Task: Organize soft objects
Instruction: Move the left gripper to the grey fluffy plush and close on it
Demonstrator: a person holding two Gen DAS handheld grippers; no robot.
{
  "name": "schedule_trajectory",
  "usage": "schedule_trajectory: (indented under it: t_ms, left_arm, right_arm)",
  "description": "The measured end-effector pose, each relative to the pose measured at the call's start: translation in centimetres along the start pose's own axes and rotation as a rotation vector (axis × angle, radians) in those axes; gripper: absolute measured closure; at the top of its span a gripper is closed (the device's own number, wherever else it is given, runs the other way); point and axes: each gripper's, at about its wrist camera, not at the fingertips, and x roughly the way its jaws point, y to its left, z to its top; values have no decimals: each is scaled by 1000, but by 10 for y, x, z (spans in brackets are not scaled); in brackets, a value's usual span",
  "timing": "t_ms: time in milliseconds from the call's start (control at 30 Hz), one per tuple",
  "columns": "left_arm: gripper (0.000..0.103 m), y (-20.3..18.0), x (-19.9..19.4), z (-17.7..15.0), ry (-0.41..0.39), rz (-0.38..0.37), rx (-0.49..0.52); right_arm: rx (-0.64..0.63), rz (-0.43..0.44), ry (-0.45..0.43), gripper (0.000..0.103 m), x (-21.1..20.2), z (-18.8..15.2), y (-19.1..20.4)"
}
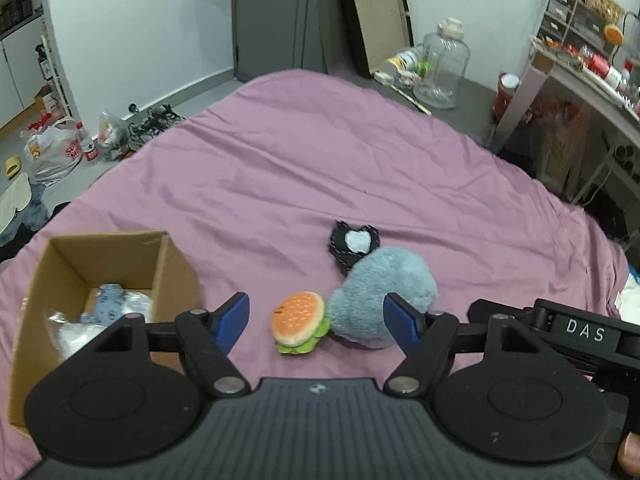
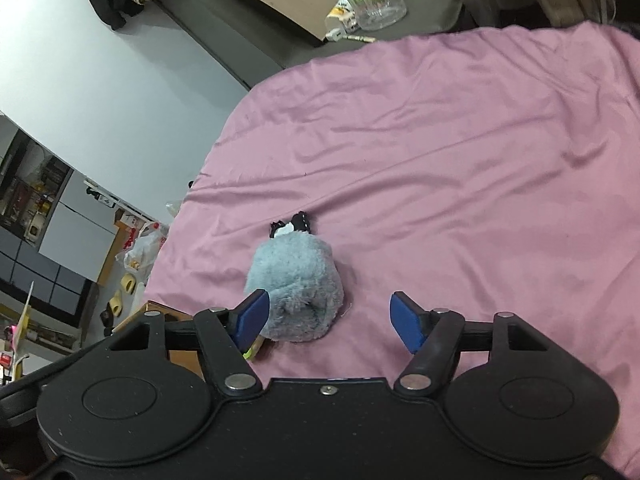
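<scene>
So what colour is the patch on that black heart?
White, on the heart; clearest in the left wrist view.

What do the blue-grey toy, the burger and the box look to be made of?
Blue-grey toy: long-pile plush, fuzzy matte surface. Burger: short-pile fabric plush, printed seed dots on the bun, green felt-like frill. Box: plain brown corrugated cardboard, matte, with raw edges, judging by the look.

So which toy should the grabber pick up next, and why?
Probably the burger toy: it lies right between the open jaws of the left gripper, closest to the cardboard box. Lower the left gripper a little and close on it. The fluffy blue plush touches it, so go gently.
</scene>
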Motion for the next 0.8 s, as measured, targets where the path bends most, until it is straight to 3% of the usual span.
schedule_trajectory:
  t_ms: [567,800]
  left_arm:
    - [40,-40,59,-7,63,37,100]
    - [65,-33,77,4,66,7,61]
  right_arm:
    - [94,69,90,44,37,13,-44]
    - [126,122,98,46,46,16,-51]
